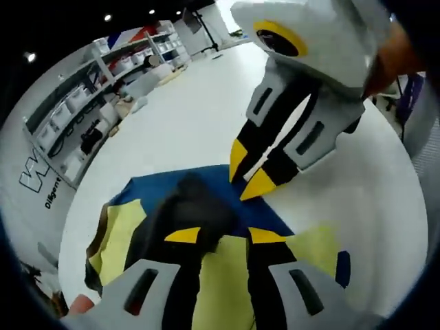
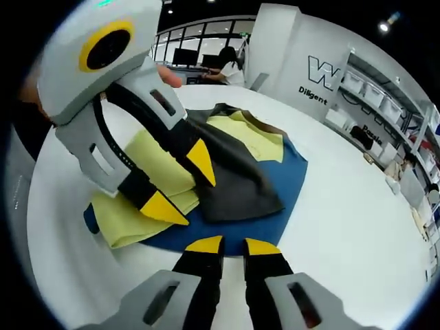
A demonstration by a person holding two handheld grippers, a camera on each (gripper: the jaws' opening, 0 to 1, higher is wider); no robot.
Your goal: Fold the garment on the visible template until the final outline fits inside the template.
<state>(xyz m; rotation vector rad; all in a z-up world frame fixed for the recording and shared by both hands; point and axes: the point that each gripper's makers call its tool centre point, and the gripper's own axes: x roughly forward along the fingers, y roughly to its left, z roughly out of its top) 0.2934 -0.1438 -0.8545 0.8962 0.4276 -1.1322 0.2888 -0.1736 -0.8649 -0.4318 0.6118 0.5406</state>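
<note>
A garment with a dark grey part (image 2: 237,182) and yellow parts (image 2: 254,141) lies bunched on the blue template (image 2: 292,175). Yellow cloth spills over the template's edge on one side. My left gripper (image 2: 181,184) hangs open over it, one fingertip above the grey cloth and the other above the yellow. In the left gripper view the same open gripper (image 1: 224,236) straddles the grey cloth (image 1: 199,206) and yellow cloth (image 1: 124,237). My right gripper (image 2: 232,245) stands shut at the near edge of the template (image 1: 158,185). It enters the left gripper view from the top right (image 1: 249,172).
The template rests on a white round table (image 2: 344,234) with bare top all around it. Shelves with bins (image 1: 75,124) line the room's wall. A person (image 2: 230,65) sits at a desk far behind. A hand (image 1: 392,55) holds the right gripper.
</note>
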